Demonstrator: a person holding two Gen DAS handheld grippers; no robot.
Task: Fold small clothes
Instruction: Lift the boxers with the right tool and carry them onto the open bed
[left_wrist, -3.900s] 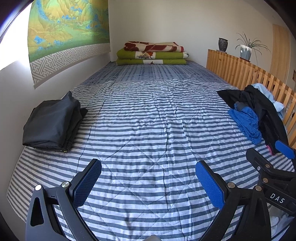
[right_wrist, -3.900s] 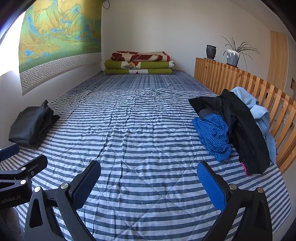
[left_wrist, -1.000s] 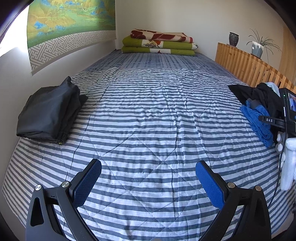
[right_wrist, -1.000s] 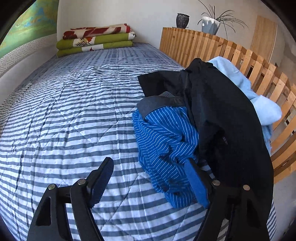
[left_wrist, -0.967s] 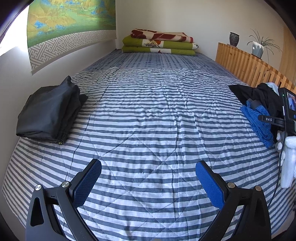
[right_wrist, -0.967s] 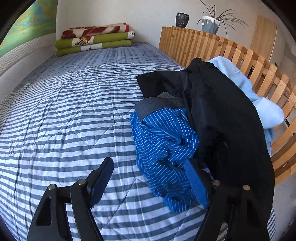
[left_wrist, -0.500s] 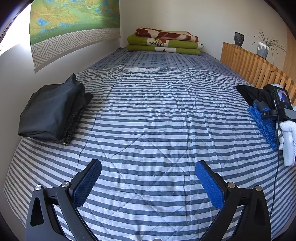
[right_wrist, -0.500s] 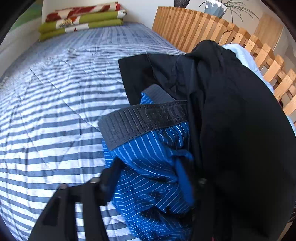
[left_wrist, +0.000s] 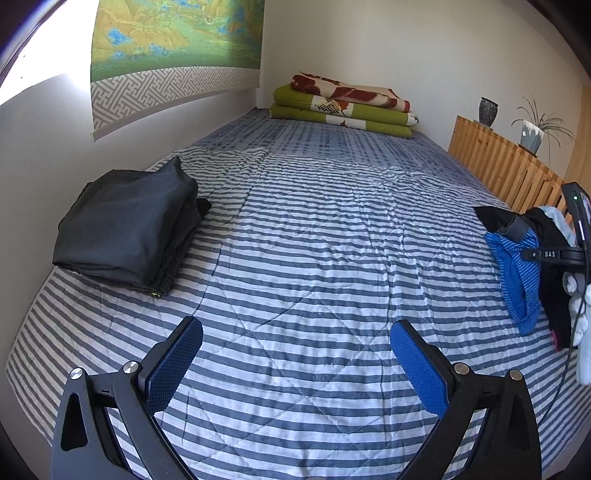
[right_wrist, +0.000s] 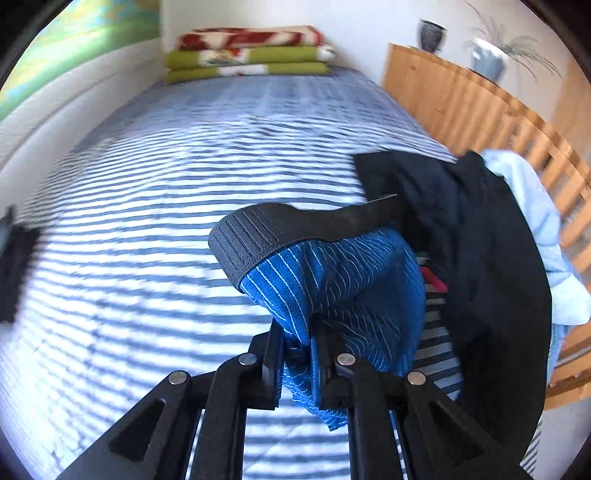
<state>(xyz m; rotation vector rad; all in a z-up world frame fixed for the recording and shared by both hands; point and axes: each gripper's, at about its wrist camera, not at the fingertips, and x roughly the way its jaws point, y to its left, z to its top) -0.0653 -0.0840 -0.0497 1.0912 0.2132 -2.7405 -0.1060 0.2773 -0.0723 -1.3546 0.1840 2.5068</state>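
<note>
Blue pinstriped underwear (right_wrist: 343, 280) with a dark grey waistband hangs bunched from my right gripper (right_wrist: 297, 345), whose jaws are closing and press on the cloth. In the left wrist view the same underwear (left_wrist: 515, 273) dangles at the right edge, lifted off the striped bed. It came from a heap of a black garment (right_wrist: 491, 258) and a light blue one (right_wrist: 535, 221) by the wooden rail. My left gripper (left_wrist: 295, 354) hovers open over bare striped bedding, nothing between its blue pads. A folded dark stack (left_wrist: 129, 225) lies at the bed's left side.
Folded green and red blankets (left_wrist: 343, 105) sit at the head of the bed. A slatted wooden rail (right_wrist: 480, 110) runs along the right side, with a vase (left_wrist: 488, 110) and a potted plant (left_wrist: 533, 131) beyond. A wall with a painted hanging (left_wrist: 173, 48) borders the left.
My right gripper went from open around the blue underwear to shut on it and lifted it off the heap. The left gripper drifted and its view swung slightly right.
</note>
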